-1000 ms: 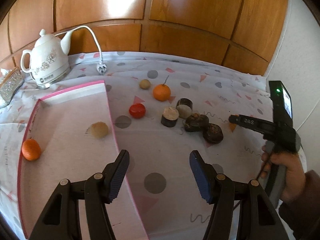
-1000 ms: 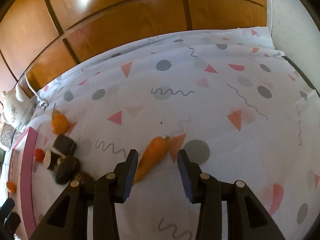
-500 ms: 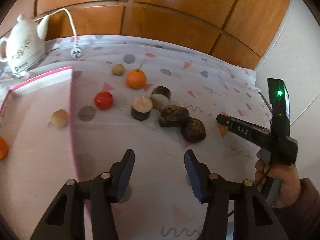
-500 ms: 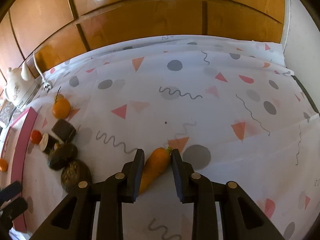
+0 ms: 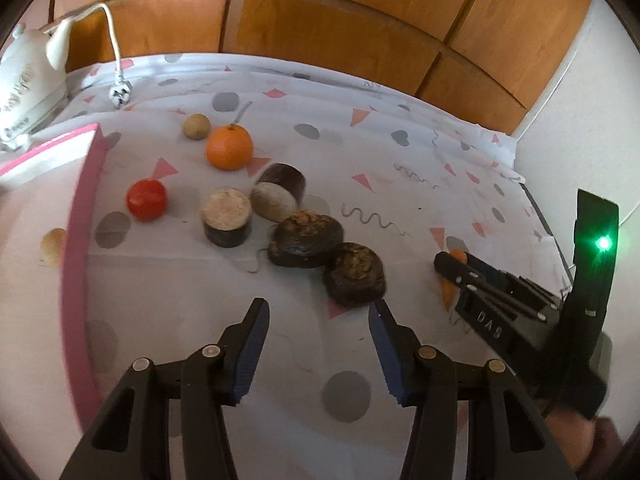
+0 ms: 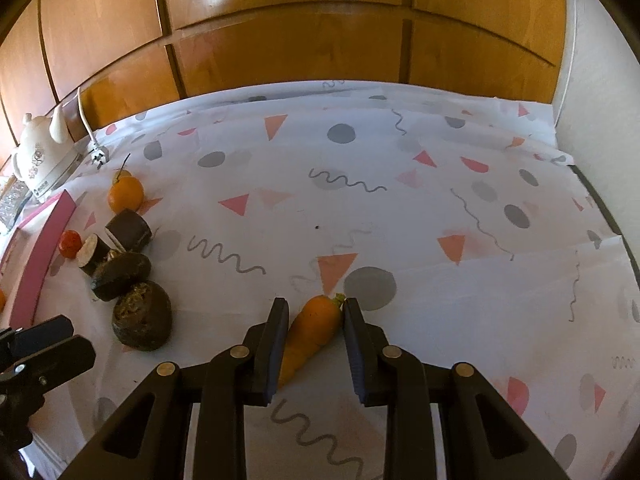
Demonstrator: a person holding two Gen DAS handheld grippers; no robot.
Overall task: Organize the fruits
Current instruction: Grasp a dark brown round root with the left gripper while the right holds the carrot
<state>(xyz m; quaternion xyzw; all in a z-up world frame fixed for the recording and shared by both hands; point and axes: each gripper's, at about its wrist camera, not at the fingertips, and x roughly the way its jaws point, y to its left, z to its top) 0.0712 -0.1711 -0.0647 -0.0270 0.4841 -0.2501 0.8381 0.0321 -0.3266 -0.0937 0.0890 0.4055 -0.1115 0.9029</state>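
Your right gripper (image 6: pixel 314 312) has its fingers (image 6: pixel 276 332) clamped on the carrot (image 6: pixel 312 332), one pad pressing each side of it; the carrot lies slantwise on the patterned tablecloth (image 6: pixel 400 220), its green-tipped thick end pointing away from you and its thin end running back under the left-hand finger. Its jaws have just been closing, and the carrot is the thing between them. Your left gripper (image 5: pixel 318 312) has its fingers (image 5: pixel 250 344) spread apart with nothing between them, only bare cloth; its jaws too have just been closing, partway. Just past the tip of its right-hand finger sits a dark round fruit (image 5: pixel 354 278) with a rough brown top, touching a second dark one (image 5: pixel 306 240) behind it. Further out stand two short dark pieces with pale cut faces (image 5: pixel 227 222), close together, then a red tomato (image 5: pixel 146 199) to the left and an orange (image 5: pixel 229 147) beyond, with a small brown ball-shaped fruit (image 5: pixel 197 126) just behind the orange. Along the left runs the pink rim of a tray (image 5: pixel 74 264), and a pale round fruit (image 5: pixel 53 246) lies inside it. At the far left corner stands a white kettle (image 5: pixel 24 80), its cord and plug (image 5: pixel 120 94) trailing onto the cloth; wooden panels (image 5: pixel 320 32) rise behind the table
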